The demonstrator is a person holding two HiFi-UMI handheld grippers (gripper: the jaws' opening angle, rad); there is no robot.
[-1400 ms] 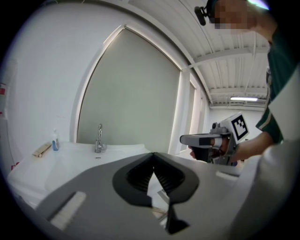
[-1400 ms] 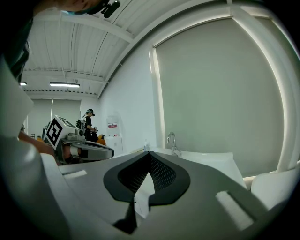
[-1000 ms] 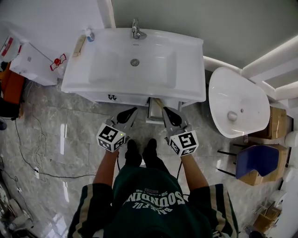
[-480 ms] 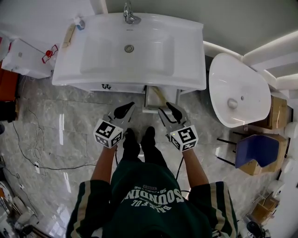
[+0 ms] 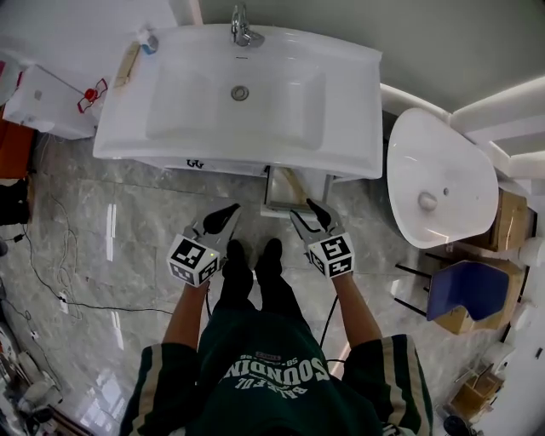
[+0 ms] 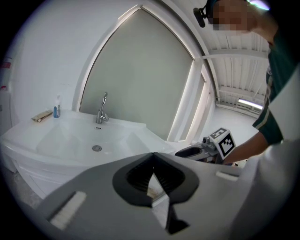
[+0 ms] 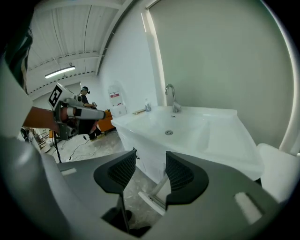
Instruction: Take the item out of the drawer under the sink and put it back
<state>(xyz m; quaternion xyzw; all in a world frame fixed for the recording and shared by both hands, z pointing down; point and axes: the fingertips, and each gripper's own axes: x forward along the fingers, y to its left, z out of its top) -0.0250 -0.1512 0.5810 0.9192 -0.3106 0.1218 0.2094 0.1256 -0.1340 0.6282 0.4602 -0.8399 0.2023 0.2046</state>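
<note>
Drawer [image 5: 274,207] under the right part of the sink [image 5: 341,128]: pulled partway out, white front edge toward the person. Inside it, one tan item [image 5: 294,180] lies slantwise on the pale drawer floor. It reads as a narrow, flat strip; too small to identify further. Neither gripper touches it.

Sink basin: white, rectangular, with a drain [image 5: 241,92] in the middle and a chrome faucet [image 5: 243,25] at the back. On the back left of its rim are a small bottle with a blue part [image 5: 149,40] and, just beside it, a tan stick-like piece [image 5: 128,64].

Left gripper [image 6: 152,155]: jaws together, tips meeting, nothing between the pads. It is held in front of the vanity, left of the drawer.

Right gripper [image 7: 150,159]: jaws have just been opening and stand wide apart, with nothing between them. The gap looks onto the vanity front and the drawer edge below it.

Room: glossy grey marble floor [image 5: 111,213], with a dark cable [image 5: 51,272] trailing over it at left. Right of the sink is an oval white basin [image 5: 443,183]; beyond it are a cardboard box [image 5: 511,223] and a blue seat-like object [image 5: 468,294]. White wall behind. The person stands facing the sink, black shoes [image 5: 255,255] between the two grippers.
</note>
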